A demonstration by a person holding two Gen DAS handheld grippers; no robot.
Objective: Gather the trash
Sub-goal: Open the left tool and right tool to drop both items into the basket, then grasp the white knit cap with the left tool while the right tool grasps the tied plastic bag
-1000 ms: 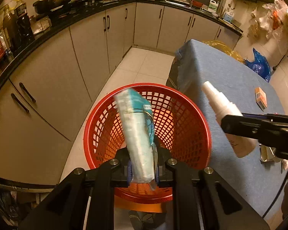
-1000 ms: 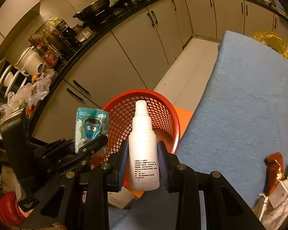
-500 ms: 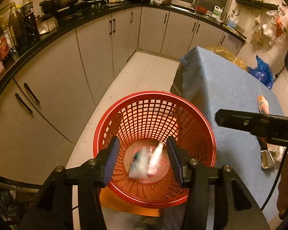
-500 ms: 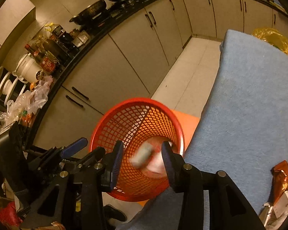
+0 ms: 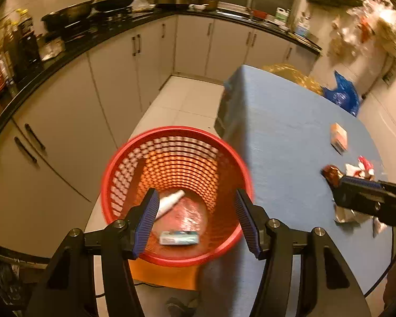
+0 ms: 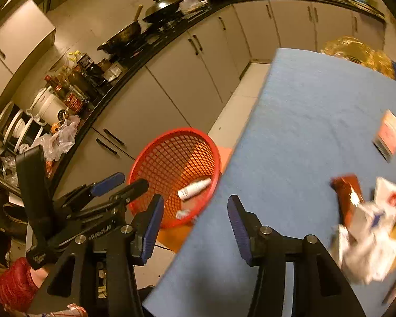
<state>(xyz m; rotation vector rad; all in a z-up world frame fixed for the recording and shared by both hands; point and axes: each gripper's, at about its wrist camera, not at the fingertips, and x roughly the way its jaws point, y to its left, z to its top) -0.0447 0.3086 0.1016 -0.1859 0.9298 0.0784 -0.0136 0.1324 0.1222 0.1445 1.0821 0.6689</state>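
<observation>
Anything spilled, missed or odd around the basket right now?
Nothing odd. The white bottle and teal packet lie inside the red basket. Both tongs, left and right, are open and empty. Wrappers remain on the table.

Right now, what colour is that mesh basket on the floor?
The basket is red, with an open lattice wall; the left wrist view shows it best.

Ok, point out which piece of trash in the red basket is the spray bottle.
The white spray bottle lies on its side at the far left of the red basket bottom; the teal packet lies flat, nearer the left gripper.
</observation>
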